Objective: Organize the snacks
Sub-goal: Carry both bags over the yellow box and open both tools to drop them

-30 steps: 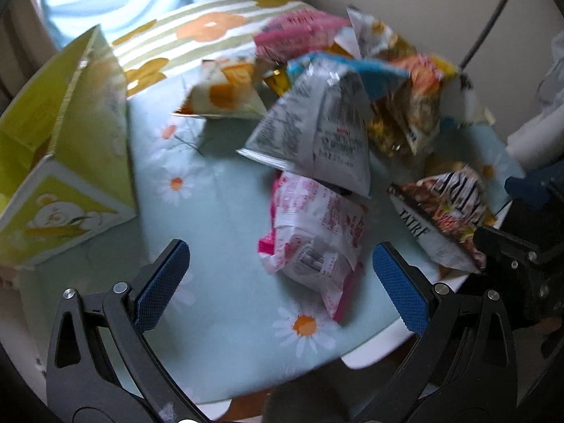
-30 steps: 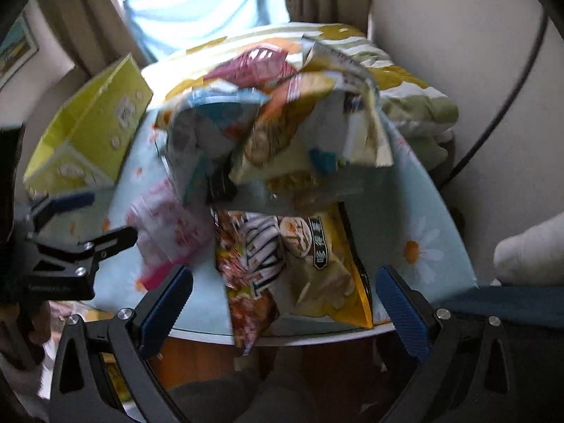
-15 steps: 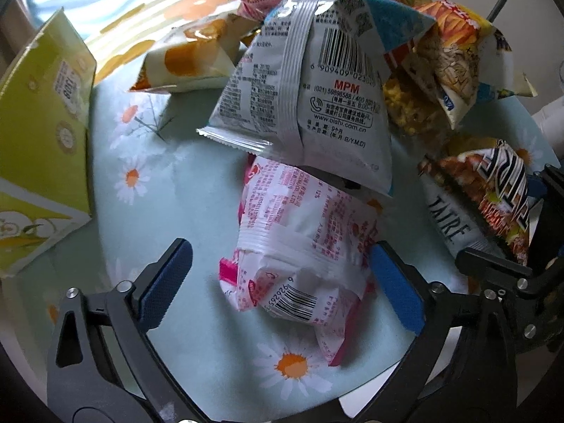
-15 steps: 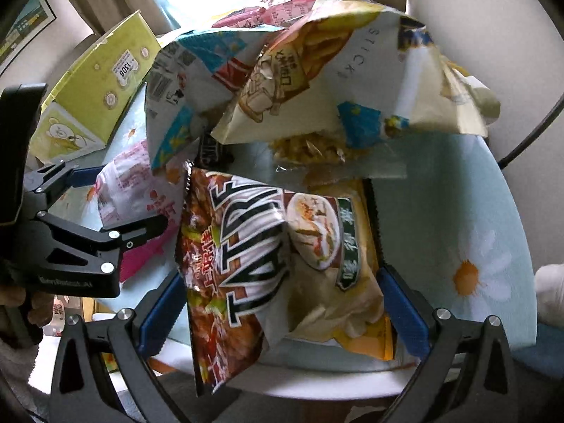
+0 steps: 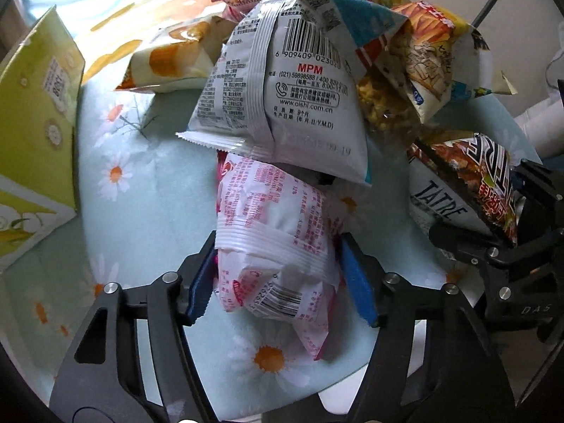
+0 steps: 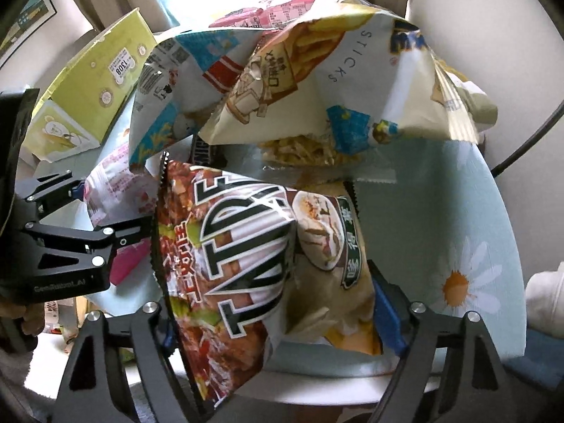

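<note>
A heap of snack bags lies on a round table under a daisy-print cloth (image 5: 148,194). My left gripper (image 5: 278,285) points steeply down, and its jaws are closing, with both blue pads against the sides of a pink-and-white packet (image 5: 271,232). That packet lies partly under a grey-white packet (image 5: 292,98). My right gripper (image 6: 278,320) is closing its jaws on a brown "TATRE" bag (image 6: 225,246), which is crumpled between them. The bag hides that gripper's left pad. The two grippers work side by side.
A yellow-green cardboard box (image 5: 35,123) lies on its side at the left of the table. A cream "STICKS" bag (image 6: 352,70) and others are piled behind. The table's front edge is just under both grippers. A black cable (image 6: 528,141) runs along the wall at right.
Both grippers came down closer to the table. Their jaws went from wide open to closed in on the pink packet and the brown bag, which now looks squeezed.
</note>
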The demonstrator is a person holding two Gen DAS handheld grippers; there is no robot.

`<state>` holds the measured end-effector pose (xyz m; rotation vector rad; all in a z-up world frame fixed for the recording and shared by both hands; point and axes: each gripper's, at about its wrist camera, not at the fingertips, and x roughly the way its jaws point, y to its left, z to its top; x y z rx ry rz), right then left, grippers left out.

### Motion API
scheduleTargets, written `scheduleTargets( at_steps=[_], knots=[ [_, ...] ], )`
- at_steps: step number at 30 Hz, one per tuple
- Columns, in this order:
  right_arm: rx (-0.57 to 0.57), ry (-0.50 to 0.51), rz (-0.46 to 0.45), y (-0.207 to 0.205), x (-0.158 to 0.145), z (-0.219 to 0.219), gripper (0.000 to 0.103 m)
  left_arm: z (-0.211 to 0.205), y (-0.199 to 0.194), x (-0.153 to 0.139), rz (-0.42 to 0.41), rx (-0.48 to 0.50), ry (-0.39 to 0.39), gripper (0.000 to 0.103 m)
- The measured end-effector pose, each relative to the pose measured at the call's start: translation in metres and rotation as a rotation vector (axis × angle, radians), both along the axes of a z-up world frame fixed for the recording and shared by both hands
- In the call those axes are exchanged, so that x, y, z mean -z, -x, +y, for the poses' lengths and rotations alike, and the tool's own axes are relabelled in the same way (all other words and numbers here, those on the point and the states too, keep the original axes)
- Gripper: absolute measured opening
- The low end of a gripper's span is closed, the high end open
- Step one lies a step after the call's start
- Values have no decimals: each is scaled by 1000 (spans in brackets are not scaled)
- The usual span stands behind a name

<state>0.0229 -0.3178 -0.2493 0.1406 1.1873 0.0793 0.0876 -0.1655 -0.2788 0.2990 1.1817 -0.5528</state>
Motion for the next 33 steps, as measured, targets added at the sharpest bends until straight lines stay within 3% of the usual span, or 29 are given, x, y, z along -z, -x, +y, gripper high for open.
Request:
scheduleTargets(
  at_steps=[11,21,27,33],
  knots=[
    [1,-11,-27,11,-35,11,80,35,7,-37,-6,-60,22,55],
    [-68,-14,-170,4,-107,39,80,86,20,-124,-144,-231,113,54],
    [-119,10,-250,-25,-142,70,80,135,-4,-157,-202,-329,154,54],
    [-169,15,-310,-73,-172,132,80,214,-48,-186,-255,-403,163,54]
  ],
)
